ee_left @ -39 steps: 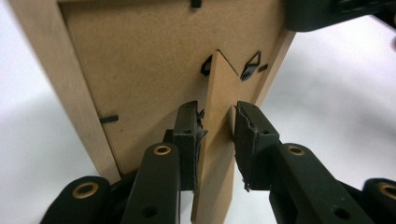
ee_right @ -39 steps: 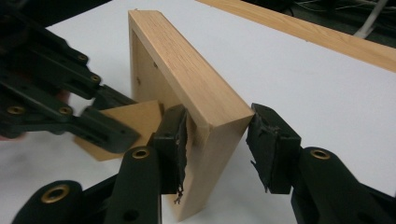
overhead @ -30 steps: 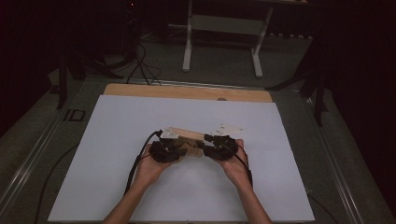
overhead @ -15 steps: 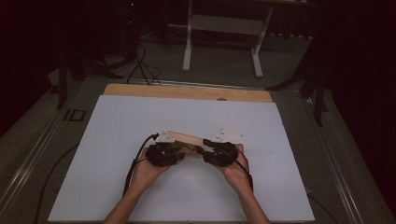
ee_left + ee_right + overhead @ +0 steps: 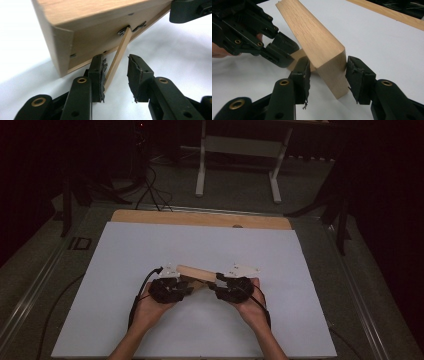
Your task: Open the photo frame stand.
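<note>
A light wooden block [image 5: 195, 271] lies tilted on the white sheet [image 5: 150, 245] between my two grippers. My left gripper [image 5: 190, 287] reaches under its left end. In the left gripper view a thin wooden strut [image 5: 122, 47] hinged to the block's underside [image 5: 100, 42] stands between the jaws; one pad [image 5: 98, 75] touches it and the other stands apart. My left gripper [image 5: 116, 58] is open, its jaws having just been opening. My right gripper [image 5: 328, 62] straddles the block's end [image 5: 332, 75] with a gap at its left pad [image 5: 305, 72]; its jaws have also just been opening.
A bare wooden strip [image 5: 200, 218] runs along the table's far edge. Behind the table stands a white-legged frame [image 5: 237, 145], with cables [image 5: 150, 185] on the dark floor. A black cable [image 5: 137, 302] trails from the left gripper along the wrist.
The left hand has drifted a little left and toward the person. Both hands sit slightly nearer the front edge than a second ago.
</note>
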{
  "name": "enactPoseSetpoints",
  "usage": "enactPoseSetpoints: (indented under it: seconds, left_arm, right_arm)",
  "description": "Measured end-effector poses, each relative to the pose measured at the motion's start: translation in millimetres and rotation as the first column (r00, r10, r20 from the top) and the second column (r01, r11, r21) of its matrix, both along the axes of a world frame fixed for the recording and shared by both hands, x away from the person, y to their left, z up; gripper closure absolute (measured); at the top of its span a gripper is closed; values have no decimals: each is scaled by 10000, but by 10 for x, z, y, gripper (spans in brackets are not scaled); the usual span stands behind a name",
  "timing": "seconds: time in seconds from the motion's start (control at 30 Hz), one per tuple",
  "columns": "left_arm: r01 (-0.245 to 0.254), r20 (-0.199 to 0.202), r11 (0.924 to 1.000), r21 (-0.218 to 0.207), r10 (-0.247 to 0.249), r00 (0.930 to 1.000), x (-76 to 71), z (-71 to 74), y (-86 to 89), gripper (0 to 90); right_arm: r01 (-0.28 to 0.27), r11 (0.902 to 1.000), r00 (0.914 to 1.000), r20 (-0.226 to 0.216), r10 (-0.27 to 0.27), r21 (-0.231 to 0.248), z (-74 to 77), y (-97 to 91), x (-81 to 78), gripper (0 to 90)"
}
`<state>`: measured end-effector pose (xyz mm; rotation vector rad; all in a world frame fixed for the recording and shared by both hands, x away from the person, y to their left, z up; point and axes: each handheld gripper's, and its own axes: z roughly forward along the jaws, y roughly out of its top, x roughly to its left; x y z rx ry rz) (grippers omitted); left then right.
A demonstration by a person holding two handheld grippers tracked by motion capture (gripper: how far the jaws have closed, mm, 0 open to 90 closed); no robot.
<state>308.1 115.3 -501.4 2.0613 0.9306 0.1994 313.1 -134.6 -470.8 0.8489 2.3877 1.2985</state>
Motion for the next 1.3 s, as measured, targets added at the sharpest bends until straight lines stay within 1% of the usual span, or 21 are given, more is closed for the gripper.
enactPoseSetpoints:
  seconds: [0.03, 0.13, 0.17, 0.27, 0.37, 0.57, 0.7, 0.83, 0.97, 1.3]
  left_arm:
    - [-44, 162, 9999, 143, 41, 9999, -23, -1, 8, 651]
    - [-25, 267, 9997, 236, 18, 9996, -40, 0, 13, 639]
    - [-13, 410, 9993, 376, -3, 9992, -68, 0, 19, 639]
    - [39, 644, 9983, 577, -76, 9979, -117, 3, 20, 605]
    - [87, 638, 9982, 589, -125, 9979, -124, 3, 28, 601]
    - [-63, 594, 9990, 432, 37, 9982, -133, -3, 87, 597]
    - [-125, 638, 9993, 350, 102, 9979, -156, 9, 113, 598]
    - [-63, 634, 9995, 314, 43, 9980, -168, 19, 125, 598]
    - [99, 537, 9999, 132, -106, 9985, -167, 28, 150, 611]
    - [5, 629, 9999, -104, 2, 9980, -177, 81, 214, 612]
  right_arm:
    - [-56, 10000, 10000, 17, 56, -41, -8, 5, -8, 534]
    - [-78, 10000, 10000, 6, 78, -62, -9, 7, -13, 531]
    - [-97, 9999, 10000, 16, 97, -79, -13, 10, -20, 528]
    - [-213, 9997, 9998, -10, 212, -89, -23, 11, -38, 520]
    - [-220, 9997, 9998, -2, 220, -94, -26, 10, -41, 519]
    - [-265, 9996, 9996, -20, 264, -77, -42, 6, -51, 502]
    - [-293, 9995, 9996, -46, 292, -93, -51, 0, -50, 483]
    - [-419, 9988, 9991, -77, 418, -247, -70, -9, -58, 471]
    - [-565, 9982, 9984, -105, 563, -195, -76, -36, -64, 459]
    - [-550, 9984, 9984, -104, 549, -109, -66, -99, -65, 462]
